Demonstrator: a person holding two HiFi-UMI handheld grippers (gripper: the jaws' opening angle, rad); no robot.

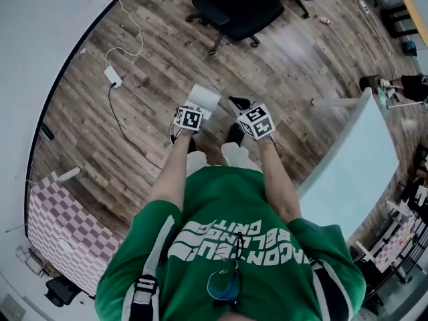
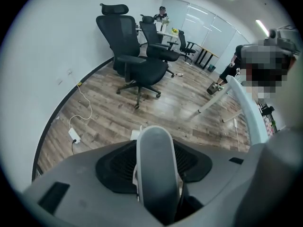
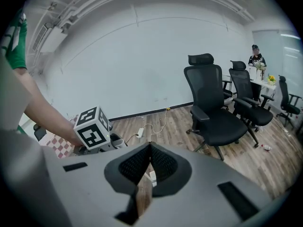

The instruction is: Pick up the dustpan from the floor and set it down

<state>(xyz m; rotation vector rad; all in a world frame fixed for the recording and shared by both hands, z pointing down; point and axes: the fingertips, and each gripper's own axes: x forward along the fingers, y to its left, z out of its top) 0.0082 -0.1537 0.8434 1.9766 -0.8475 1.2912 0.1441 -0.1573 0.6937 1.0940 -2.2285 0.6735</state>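
Observation:
The light grey dustpan [image 1: 204,97] stands on the wood floor just ahead of my feet. My left gripper [image 1: 189,119] is right over it and points steeply down. In the left gripper view the dustpan's rounded grey handle [image 2: 156,174] runs up between the spread jaws of the left gripper [image 2: 156,148]; I see no pad pressing on it. My right gripper [image 1: 257,121] hovers beside it on the right, holding nothing. In its own view the right gripper [image 3: 150,148] has its jaws meeting in a thin line, and the left gripper's marker cube [image 3: 93,128] shows at the left.
A black office chair [image 1: 234,9] stands a step beyond the dustpan. A white power adapter [image 1: 112,76] and its cable trail across the floor on the left. A pale table [image 1: 354,159] is on the right, and a checkered mat [image 1: 63,226] lies at the left rear.

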